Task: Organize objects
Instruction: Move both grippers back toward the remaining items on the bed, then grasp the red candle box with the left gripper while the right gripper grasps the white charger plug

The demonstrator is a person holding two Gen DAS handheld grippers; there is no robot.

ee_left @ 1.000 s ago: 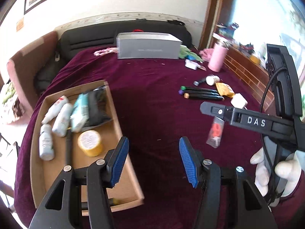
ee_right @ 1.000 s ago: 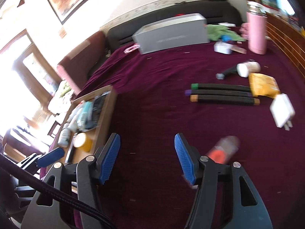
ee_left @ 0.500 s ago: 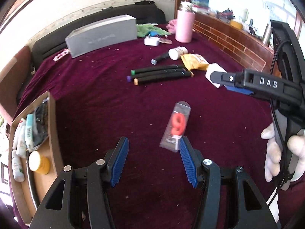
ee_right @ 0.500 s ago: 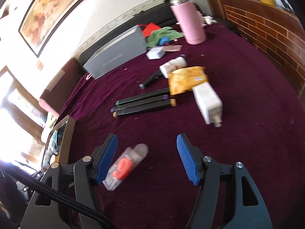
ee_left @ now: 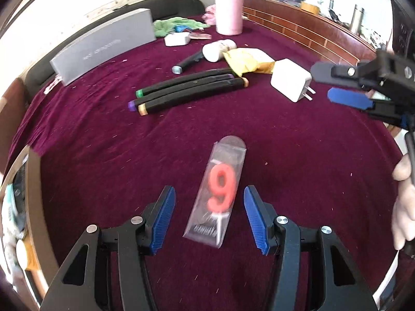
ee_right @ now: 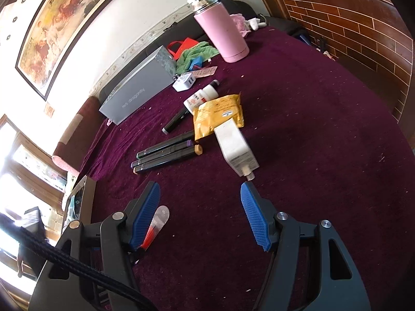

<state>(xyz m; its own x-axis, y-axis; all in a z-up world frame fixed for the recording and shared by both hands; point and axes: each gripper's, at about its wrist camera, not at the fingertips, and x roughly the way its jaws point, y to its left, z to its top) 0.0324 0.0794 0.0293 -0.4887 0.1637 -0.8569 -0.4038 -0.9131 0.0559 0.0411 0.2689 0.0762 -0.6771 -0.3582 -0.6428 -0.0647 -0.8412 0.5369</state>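
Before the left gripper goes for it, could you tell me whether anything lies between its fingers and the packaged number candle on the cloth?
Nothing visible does. The number candle lies flat between the open pads of the left gripper, untouched, with only bare cloth around it. The markers lie well beyond.

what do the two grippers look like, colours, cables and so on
Both are black plastic frames with silver screws. The left gripper and right gripper each carry two ribbed blue pads. A black braided cable runs by the right one.
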